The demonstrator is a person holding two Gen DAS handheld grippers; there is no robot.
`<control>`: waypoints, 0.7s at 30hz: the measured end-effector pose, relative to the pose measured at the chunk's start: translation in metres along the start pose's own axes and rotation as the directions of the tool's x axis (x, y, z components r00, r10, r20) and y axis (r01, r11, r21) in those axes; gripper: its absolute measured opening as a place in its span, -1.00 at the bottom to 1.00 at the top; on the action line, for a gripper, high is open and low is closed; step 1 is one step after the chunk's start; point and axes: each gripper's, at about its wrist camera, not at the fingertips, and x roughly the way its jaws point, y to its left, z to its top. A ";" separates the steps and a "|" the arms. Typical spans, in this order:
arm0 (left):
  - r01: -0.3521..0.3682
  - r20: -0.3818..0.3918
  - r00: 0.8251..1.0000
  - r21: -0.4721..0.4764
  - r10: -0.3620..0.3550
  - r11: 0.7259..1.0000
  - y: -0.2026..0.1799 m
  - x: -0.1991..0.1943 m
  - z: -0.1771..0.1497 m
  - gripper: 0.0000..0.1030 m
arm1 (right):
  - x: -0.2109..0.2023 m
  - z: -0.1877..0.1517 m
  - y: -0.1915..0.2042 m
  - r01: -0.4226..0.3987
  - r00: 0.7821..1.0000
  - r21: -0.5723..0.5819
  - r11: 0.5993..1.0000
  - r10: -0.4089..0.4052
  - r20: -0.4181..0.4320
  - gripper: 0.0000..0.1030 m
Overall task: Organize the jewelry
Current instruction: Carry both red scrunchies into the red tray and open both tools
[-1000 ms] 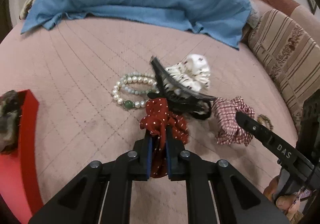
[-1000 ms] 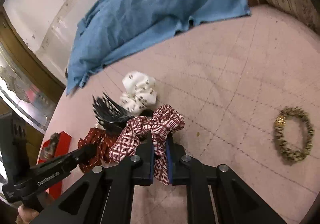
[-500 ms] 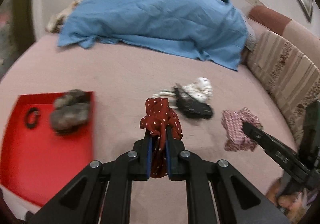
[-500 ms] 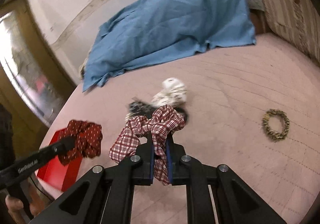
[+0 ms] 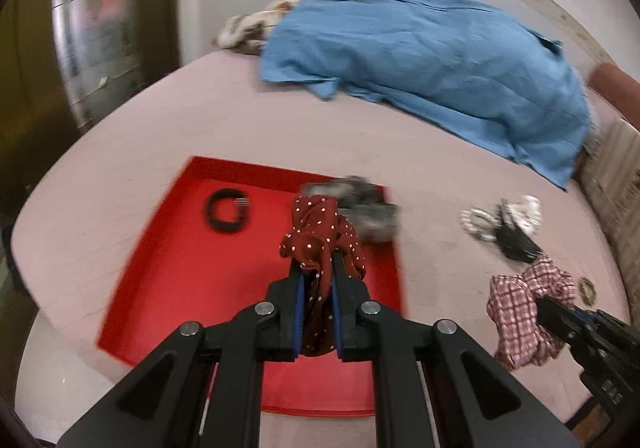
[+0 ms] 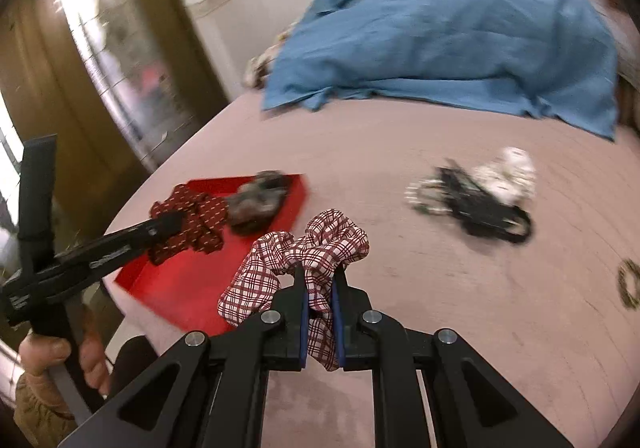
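My left gripper (image 5: pixel 317 268) is shut on a dark red polka-dot scrunchie (image 5: pixel 320 232), held in the air over the red tray (image 5: pixel 192 260). The tray holds a black hair tie (image 5: pixel 227 210) and a grey fuzzy scrunchie (image 5: pixel 368 208). My right gripper (image 6: pixel 320 274) is shut on a red-and-white plaid scrunchie (image 6: pixel 312 248), lifted above the pink bed (image 6: pixel 440 288) just right of the tray (image 6: pixel 180 280). In the right wrist view the left gripper (image 6: pixel 168 224) shows at the left with the polka-dot scrunchie (image 6: pixel 196 220).
A black claw clip (image 6: pixel 480 204), a pearl bracelet (image 6: pixel 420 196) and a white floral scrunchie (image 6: pixel 508 172) lie together on the bed. A small beaded ring (image 6: pixel 628 284) lies at the right. A blue cloth (image 6: pixel 440 32) covers the far end. A hand (image 6: pixel 52 352) holds the left gripper's handle.
Both grippers have lifted their scrunchies off the pile and swung left toward the red tray. The polka-dot scrunchie now hangs over the tray; the plaid one hangs beside it.
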 end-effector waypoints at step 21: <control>-0.248 -0.054 0.968 -0.076 0.244 0.966 0.086 0.018 -0.018 -0.75 | 0.117 -0.010 0.106 -0.044 0.980 -0.216 0.975 0.000 -0.200 -0.78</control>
